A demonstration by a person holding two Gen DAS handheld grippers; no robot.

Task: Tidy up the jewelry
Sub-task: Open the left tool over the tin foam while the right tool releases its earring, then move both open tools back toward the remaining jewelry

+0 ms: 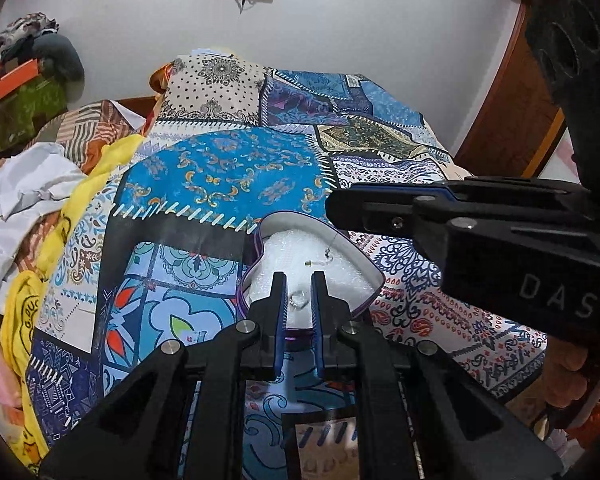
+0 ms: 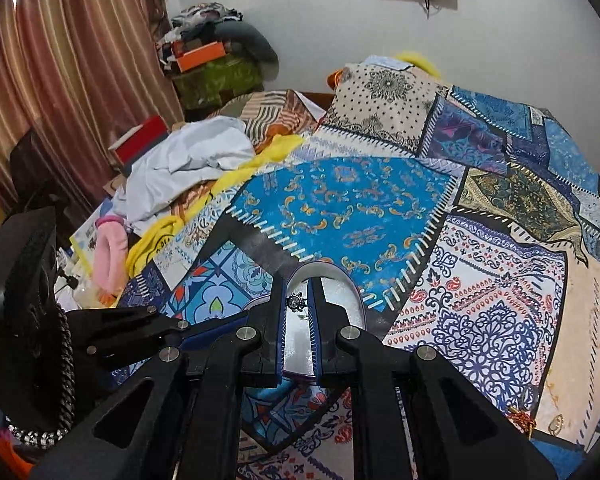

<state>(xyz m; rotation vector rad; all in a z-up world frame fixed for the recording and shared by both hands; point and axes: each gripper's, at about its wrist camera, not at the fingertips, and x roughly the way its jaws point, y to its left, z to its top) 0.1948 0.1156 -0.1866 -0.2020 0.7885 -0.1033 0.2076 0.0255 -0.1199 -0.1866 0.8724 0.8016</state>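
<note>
A heart-shaped purple box (image 1: 356, 256) with a white padded inside lies on the patchwork bedspread. In the left wrist view a small silver ring (image 1: 299, 300) sits between my left gripper's (image 1: 300, 280) fingers, over the box; the fingers are narrowly apart around it. A small earring (image 1: 327, 255) lies on the padding farther in. In the right wrist view my right gripper (image 2: 299, 285) is shut on a small dark ornate ring (image 2: 296, 302), held over the same box (image 2: 348, 284). The right gripper (image 1: 332, 204) also shows from the right in the left wrist view.
Patchwork bedspread (image 2: 340, 208) covers the bed. White and yellow clothes (image 2: 188, 160) pile at the left edge. More jewelry lies at the right near corner (image 2: 522, 420). Wall behind, with clutter on a shelf (image 2: 212, 60).
</note>
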